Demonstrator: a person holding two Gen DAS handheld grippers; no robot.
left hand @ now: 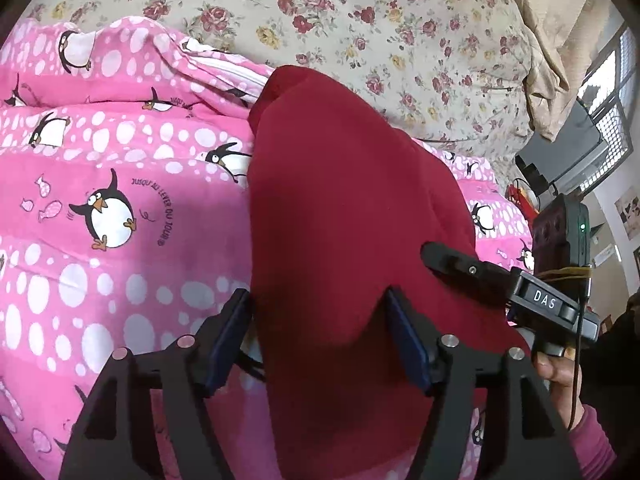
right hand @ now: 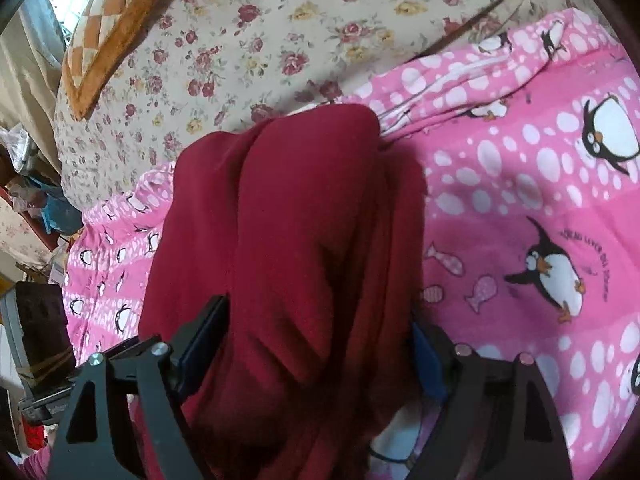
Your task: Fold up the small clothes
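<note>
Jaws on the left gripper are spread pretty wide, and a fold of the red garment sits in the gap between them, but the pads aren't squeezing it as far as I can see. From that left wrist view the garment lies in a long heap on a pink penguin quilt, running away from the gripper toward a floral sheet at the far side of the bed. Off to the right you can see the right gripper resting its black finger on the red cloth, with a hand in a pink sleeve holding its handle.

Right wrist view: the right gripper is open wide too, its jaws straddling a thick bunch of the garment without clamping down. The cloth is rumpled with a few lengthwise creases, on the same quilt. An orange checkered pillow lies on the floral sheet up top left.
</note>
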